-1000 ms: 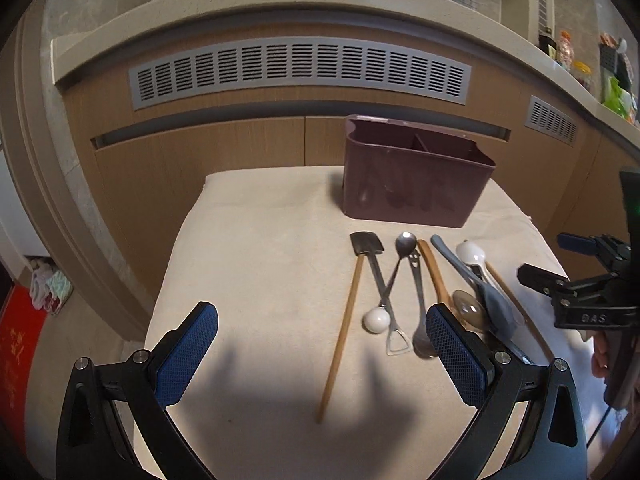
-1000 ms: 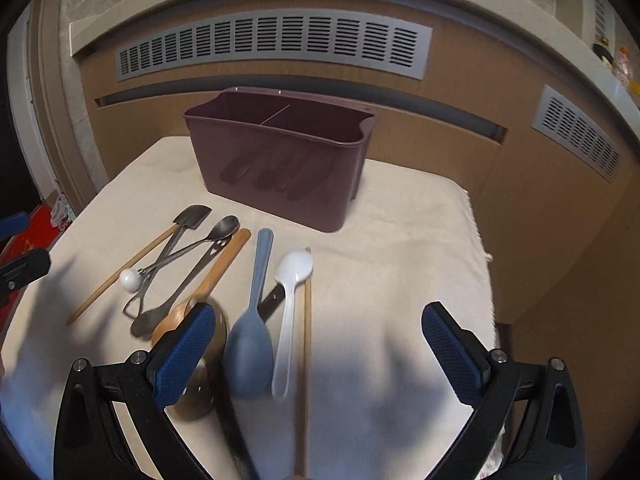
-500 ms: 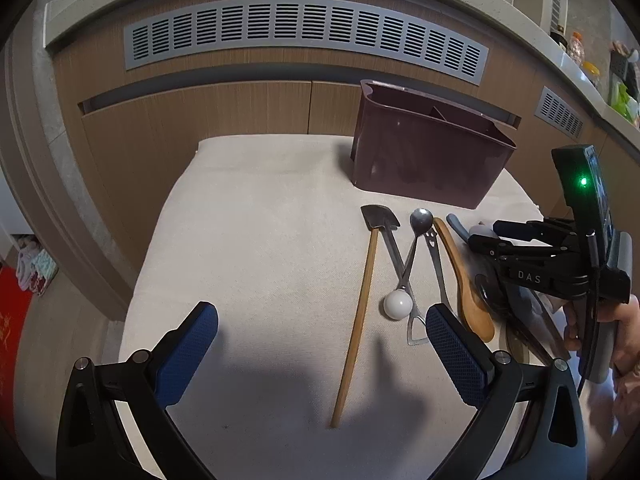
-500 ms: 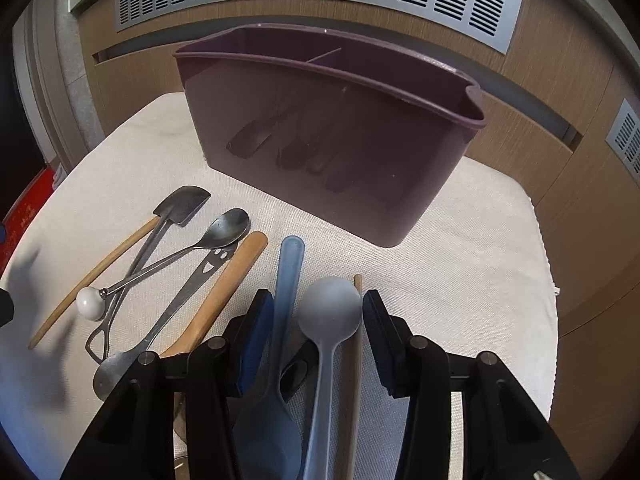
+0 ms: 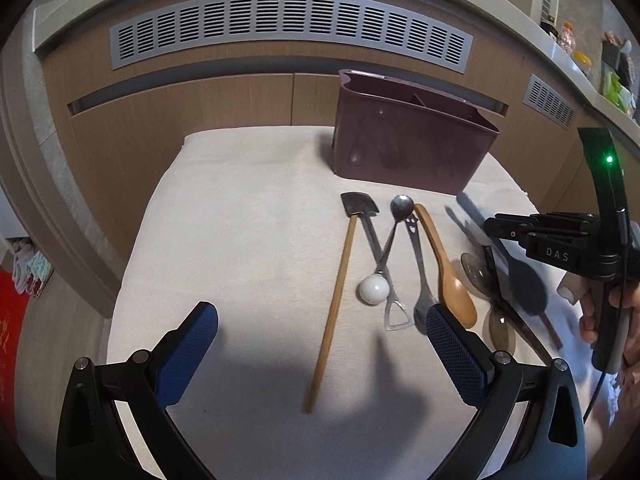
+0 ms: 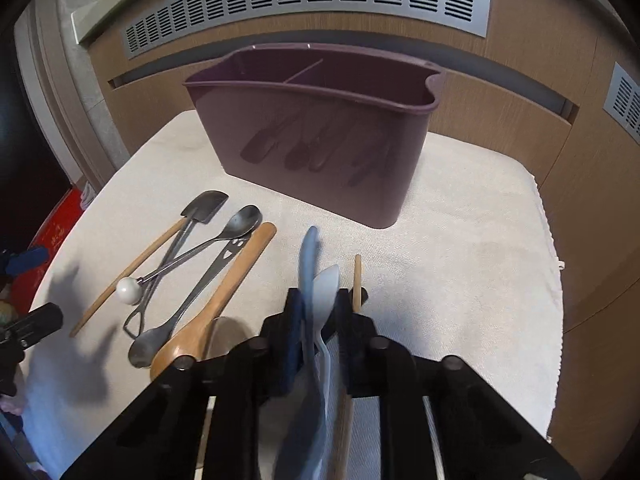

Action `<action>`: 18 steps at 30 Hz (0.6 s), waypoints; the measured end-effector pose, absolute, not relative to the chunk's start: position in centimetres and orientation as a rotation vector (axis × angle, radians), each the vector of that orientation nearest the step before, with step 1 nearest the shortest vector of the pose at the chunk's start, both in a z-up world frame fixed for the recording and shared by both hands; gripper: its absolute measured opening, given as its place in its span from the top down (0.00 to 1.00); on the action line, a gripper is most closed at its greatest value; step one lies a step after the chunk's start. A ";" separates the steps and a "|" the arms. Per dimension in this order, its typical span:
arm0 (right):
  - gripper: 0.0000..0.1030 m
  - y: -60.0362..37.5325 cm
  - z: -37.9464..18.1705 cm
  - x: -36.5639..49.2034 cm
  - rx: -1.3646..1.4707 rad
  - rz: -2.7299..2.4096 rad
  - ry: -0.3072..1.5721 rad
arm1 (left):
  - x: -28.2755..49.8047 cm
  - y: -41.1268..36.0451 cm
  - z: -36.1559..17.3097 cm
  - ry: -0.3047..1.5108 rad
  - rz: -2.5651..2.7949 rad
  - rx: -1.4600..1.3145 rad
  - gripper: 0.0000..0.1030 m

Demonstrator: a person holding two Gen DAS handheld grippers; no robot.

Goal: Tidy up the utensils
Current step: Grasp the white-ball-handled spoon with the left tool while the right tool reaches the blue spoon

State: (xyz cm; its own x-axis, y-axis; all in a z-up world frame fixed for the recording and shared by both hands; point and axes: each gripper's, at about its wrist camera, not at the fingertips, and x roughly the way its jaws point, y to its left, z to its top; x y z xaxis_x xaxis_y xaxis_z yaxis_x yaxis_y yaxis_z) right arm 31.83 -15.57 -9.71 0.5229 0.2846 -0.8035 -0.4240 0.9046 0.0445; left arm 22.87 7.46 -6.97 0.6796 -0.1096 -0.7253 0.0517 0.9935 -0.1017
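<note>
A maroon two-compartment utensil holder stands at the back of the cloth-covered table; it also shows in the left wrist view. My right gripper is shut on a grey-blue spoon and a white spoon, lifting their handles off the cloth. A wooden stick lies beside them. On the cloth lie a wooden-handled spatula, a ball-ended metal spoon, a metal spoon and a wooden spoon. My left gripper is open and empty above the cloth's front.
The table's cream cloth ends at a wooden cabinet wall with grey vents. A dark ladle lies under the right gripper's body. A red item sits on the floor at left.
My right gripper closed from wide open onto the grey-blue and white spoons and raised them. My left gripper stayed open, shifting slightly.
</note>
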 end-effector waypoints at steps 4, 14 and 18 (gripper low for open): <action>0.89 -16.5 -9.1 30.9 -0.162 0.402 0.913 | 22.9 6.5 -6.8 0.809 -0.123 -0.047 0.12; 0.80 -21.4 -9.5 28.1 -0.050 0.326 0.954 | 25.3 4.6 -7.9 0.881 -0.206 -0.031 0.52; 0.76 -22.2 -9.7 26.9 -0.016 0.322 0.947 | 26.8 3.5 -9.1 0.905 -0.180 0.006 0.52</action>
